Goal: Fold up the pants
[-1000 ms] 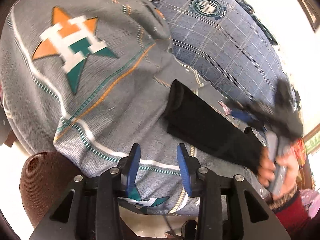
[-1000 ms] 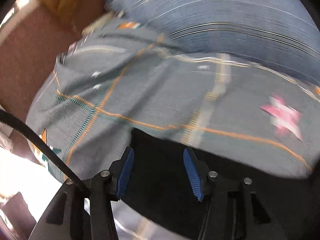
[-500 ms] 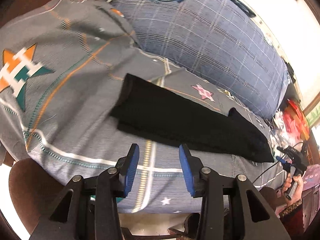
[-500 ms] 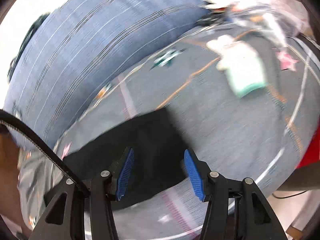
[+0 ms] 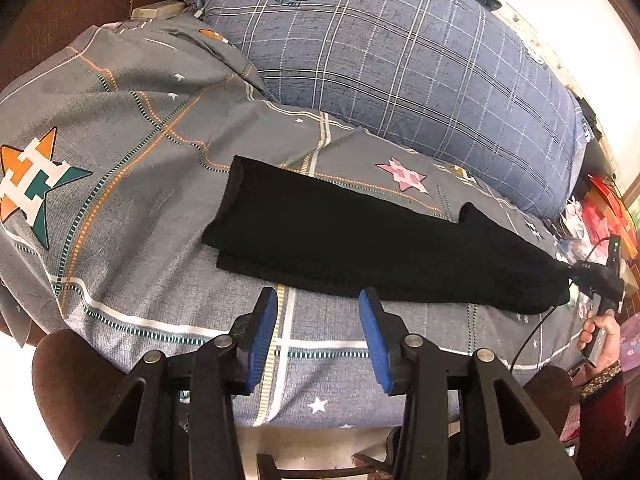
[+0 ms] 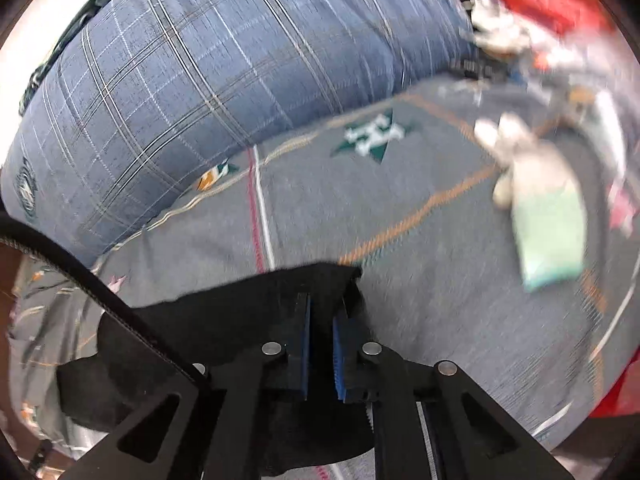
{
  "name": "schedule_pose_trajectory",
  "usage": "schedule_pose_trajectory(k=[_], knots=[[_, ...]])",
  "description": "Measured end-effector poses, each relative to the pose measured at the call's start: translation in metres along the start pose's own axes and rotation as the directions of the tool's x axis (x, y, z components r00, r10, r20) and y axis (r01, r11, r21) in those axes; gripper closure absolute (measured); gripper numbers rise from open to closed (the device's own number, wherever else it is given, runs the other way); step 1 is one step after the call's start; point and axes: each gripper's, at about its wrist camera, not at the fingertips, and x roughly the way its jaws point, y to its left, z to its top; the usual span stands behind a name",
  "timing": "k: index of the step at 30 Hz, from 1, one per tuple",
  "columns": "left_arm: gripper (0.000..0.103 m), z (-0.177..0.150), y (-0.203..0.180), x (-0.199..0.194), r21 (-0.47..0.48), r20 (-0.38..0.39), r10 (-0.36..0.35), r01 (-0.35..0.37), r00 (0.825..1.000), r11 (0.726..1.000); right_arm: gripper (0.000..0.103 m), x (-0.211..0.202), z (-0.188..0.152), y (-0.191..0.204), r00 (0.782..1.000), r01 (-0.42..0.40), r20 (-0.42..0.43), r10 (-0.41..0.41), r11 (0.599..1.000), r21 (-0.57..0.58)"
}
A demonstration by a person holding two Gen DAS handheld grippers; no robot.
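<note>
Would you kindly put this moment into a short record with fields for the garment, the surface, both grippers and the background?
garment: black pants, laid long and flat, already folded lengthwise
surface: grey patterned bedsheet
left gripper: open, nothing between its fingers, short of the pants' near edge
right gripper: shut on the pants' end
background: blue plaid pillow behind the pants

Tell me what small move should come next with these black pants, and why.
Probably carry the right gripper, shut on one end of the black pants, toward the far end to fold them in half; they lie stretched out along the bedsheet, and the left gripper hovers open, empty.
</note>
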Motion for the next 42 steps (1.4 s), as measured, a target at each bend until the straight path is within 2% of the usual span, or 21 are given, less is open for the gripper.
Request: schedule_pose_trajectory(k=[3,5,7,9,10,11,13,14,16,20,24,25,26,27,29,33,35,36,38,40,42], knots=[[0.062,0.002,0.003,0.004,-0.002,-0.005,-0.007,0.007,1.000,1.000,0.098,0.002,0.011,0.004,0.988,0.150,0.032,-0.148,0.987,-0.064],[0.062,0.003,0.003,0.006,0.004,-0.010,-0.008,0.008,1.000,1.000,0.101,0.011,0.014,0.002,0.956,0.293,0.051,-0.289,0.951,-0.100],[0.062,0.004,0.005,0.009,0.010,-0.014,-0.011,0.012,1.000,1.000,0.100,0.012,0.013,-0.008,0.945,0.327,0.019,-0.327,0.943,-0.066],[0.061,0.005,0.007,0.012,0.003,-0.019,-0.015,0.015,1.000,1.000,0.097,-0.004,0.008,-0.011,0.968,0.250,0.020,-0.249,0.968,-0.007],[0.061,0.005,0.009,0.013,-0.007,-0.020,-0.019,0.019,1.000,1.000,0.083,-0.015,0.003,-0.004,0.986,0.167,0.016,-0.167,0.986,-0.001],[0.061,0.005,0.011,0.014,-0.019,-0.021,-0.026,0.025,0.999,1.000,0.059,-0.022,-0.003,0.004,0.995,0.096,0.008,-0.096,0.995,-0.002],[0.061,0.004,0.014,0.013,-0.039,-0.017,-0.039,0.038,0.999,0.999,0.041,-0.033,-0.018,0.018,0.997,-0.070,-0.010,0.070,0.998,0.001],[0.061,0.002,0.015,0.011,-0.048,-0.014,-0.046,0.046,0.999,0.998,0.041,-0.040,-0.027,0.021,0.991,-0.134,-0.019,0.135,0.991,0.012],[0.059,-0.001,0.017,0.008,-0.052,-0.012,-0.059,0.058,0.998,0.997,0.041,-0.048,-0.038,0.019,0.989,-0.146,-0.021,0.146,0.989,0.032],[0.058,-0.005,0.021,0.001,-0.043,-0.006,-0.061,0.061,0.998,0.997,0.042,-0.042,-0.048,-0.014,1.000,0.006,-0.020,-0.004,0.997,0.073],[0.058,-0.005,0.025,-0.001,-0.061,0.000,-0.061,0.061,0.998,0.996,0.042,-0.029,-0.057,-0.028,0.997,-0.025,-0.073,0.034,0.991,0.129],[0.058,-0.005,0.025,-0.002,-0.065,0.002,-0.062,0.062,0.998,0.996,0.046,-0.026,-0.059,-0.028,0.995,-0.041,-0.085,0.053,0.990,0.139],[0.058,-0.005,0.025,-0.002,-0.067,0.003,-0.062,0.062,0.998,0.996,0.066,-0.020,-0.059,-0.028,0.992,-0.061,-0.102,0.078,0.986,0.153],[0.058,-0.005,0.024,-0.003,-0.067,0.002,-0.061,0.061,0.998,0.996,0.077,-0.017,-0.060,-0.028,0.990,-0.064,-0.114,0.082,0.985,0.158],[0.058,-0.006,0.023,-0.005,-0.060,0.002,-0.058,0.058,0.998,0.997,0.083,-0.019,-0.060,-0.025,0.994,-0.046,-0.088,0.059,0.989,0.143],[0.058,-0.005,0.026,-0.005,-0.067,0.001,-0.057,0.057,0.998,0.996,0.088,-0.011,-0.055,-0.021,0.994,0.080,-0.082,-0.073,0.992,0.094],[0.058,-0.006,0.030,-0.004,-0.082,0.000,-0.059,0.059,0.998,0.995,0.088,0.000,-0.057,-0.020,0.964,0.254,-0.091,-0.252,0.967,0.011],[0.058,-0.007,0.031,-0.004,-0.085,0.001,-0.056,0.056,0.998,0.995,0.087,0.004,-0.059,-0.025,0.952,0.288,-0.113,-0.286,0.958,0.005],[0.057,-0.007,0.035,-0.003,-0.091,0.001,-0.049,0.049,0.999,0.995,0.085,-0.002,-0.062,-0.038,0.952,0.286,-0.129,-0.277,0.956,0.061],[0.056,-0.007,0.045,0.001,-0.120,-0.003,-0.048,0.047,0.999,0.992,0.084,-0.020,-0.061,-0.037,0.956,0.285,-0.083,-0.280,0.956,0.063],[0.056,-0.006,0.055,0.008,-0.156,-0.018,-0.058,0.055,0.998,0.986,0.078,-0.045,-0.057,-0.016,0.975,0.221,-0.022,-0.220,0.975,0.018]])
